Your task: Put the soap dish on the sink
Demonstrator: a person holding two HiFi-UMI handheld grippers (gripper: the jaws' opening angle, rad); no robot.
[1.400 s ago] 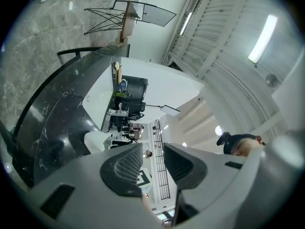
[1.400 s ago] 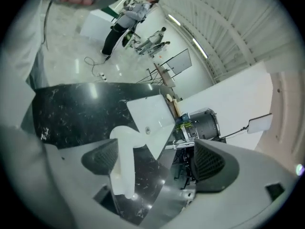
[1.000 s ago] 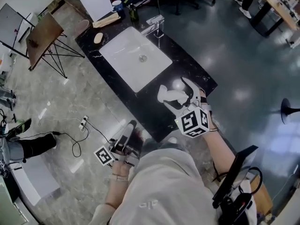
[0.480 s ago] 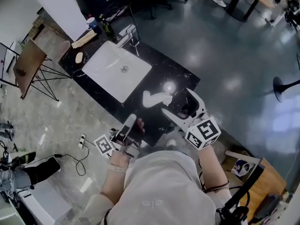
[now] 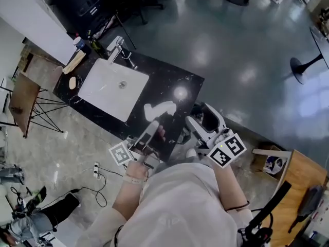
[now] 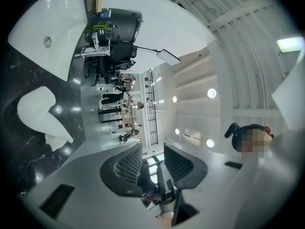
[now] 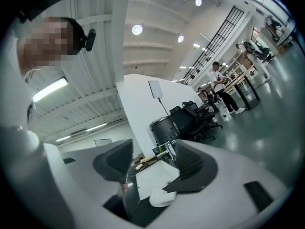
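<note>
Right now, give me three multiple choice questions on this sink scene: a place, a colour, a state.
1. Where does the soap dish lie? A on the black counter beside the basin; B inside the basin; C in a gripper.
2. What colour is the basin? A black; B brown; C white.
3. The left gripper has its jaws: A shut on the dish; B apart and empty; C shut on the tap.
A: the head view shows it on the counter, outside the basin. C: the basin is white. B: its own view shows a clear gap.
</note>
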